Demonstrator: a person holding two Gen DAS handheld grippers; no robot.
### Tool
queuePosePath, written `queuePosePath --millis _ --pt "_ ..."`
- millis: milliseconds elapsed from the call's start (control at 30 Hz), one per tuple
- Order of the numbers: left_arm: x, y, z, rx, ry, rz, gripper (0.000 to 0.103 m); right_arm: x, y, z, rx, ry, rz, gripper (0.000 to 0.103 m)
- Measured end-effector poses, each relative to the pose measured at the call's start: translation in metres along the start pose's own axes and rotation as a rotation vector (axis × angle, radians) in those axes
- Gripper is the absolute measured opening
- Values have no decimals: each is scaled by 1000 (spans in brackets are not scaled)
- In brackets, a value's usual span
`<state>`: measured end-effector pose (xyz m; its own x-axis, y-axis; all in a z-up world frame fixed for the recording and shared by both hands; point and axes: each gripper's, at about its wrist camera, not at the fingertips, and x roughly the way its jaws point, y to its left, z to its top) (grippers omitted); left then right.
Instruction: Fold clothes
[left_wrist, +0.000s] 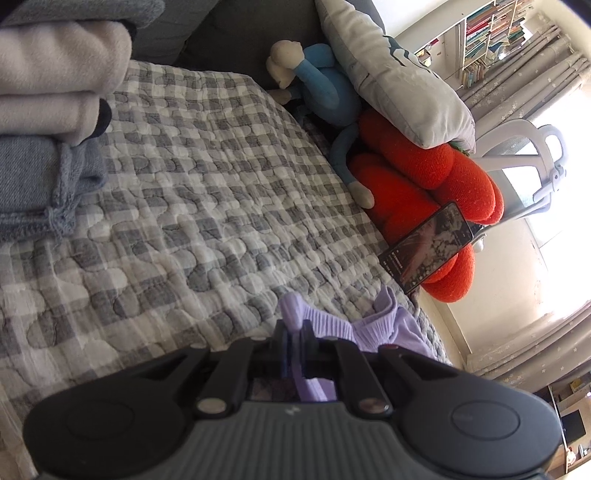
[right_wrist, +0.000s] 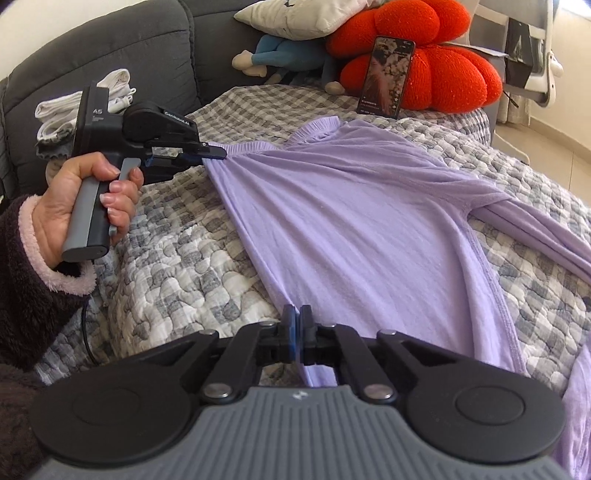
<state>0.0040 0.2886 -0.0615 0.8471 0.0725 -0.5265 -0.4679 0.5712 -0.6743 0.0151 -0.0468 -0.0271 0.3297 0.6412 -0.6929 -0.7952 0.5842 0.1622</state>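
Left wrist: low over the checked quilt (left_wrist: 192, 206), close, facing along its tool (left_wrist: 293, 332) toward cushions and window. Right wrist: higher, angled down over the lilac shirt (right_wrist: 351, 229), facing the sofa. Shared: quilt, shirt, red cushion (left_wrist: 417, 184), propped phone (right_wrist: 386, 75).

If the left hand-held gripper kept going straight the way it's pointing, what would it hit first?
Beyond the purple shirt it is shut on, the left hand-held gripper would likely meet the checked quilt first; the depth is hard to judge.
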Motion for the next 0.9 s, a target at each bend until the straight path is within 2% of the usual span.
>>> queuePosePath --millis 133,433,633,900 --pt "-14 -2 7 48 -36 8 6 -9 3 4 35 -2 97 2" --pt "-50 25 14 81 -40 48 6 -15 21 11 51 28 253 2" --pt "-68 39 11 121 -13 67 6 -12 25 10 60 66 304 2" --pt "-59 52 4 157 87 112 7 6 15 1 143 156 310 2"
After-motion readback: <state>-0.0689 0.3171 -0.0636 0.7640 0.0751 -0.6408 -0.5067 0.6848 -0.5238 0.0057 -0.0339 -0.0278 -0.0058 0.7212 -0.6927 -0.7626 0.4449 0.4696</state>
